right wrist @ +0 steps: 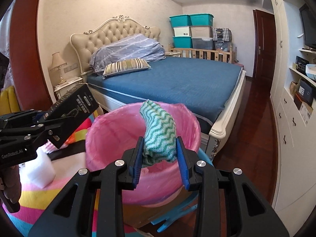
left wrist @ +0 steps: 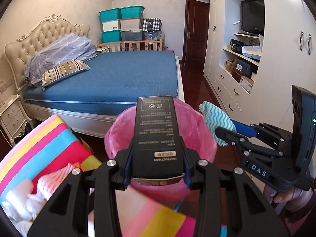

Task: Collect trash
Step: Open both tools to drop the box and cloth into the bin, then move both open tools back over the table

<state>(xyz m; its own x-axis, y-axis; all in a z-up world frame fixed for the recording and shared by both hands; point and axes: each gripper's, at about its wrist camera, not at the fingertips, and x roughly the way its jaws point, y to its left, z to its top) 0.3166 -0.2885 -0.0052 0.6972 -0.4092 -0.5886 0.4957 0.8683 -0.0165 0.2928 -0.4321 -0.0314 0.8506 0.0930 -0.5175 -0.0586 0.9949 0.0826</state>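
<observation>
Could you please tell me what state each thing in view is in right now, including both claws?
Left claw: shut on the black box.
Black box: held over the bin's opening.
Right claw: shut on the green cloth.
Green cloth: bunched, held above the bin.
Pink-lined bin: open, nothing visible inside.
Door: appears closed.
Television: screen dark.

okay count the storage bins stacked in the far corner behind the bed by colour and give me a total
Counted in the left wrist view, storage bins only; the checkered bag beside them is left out.
Teal bins: 3
White or cream bins: 2
Clear grey bins: 1
Total: 6
</observation>
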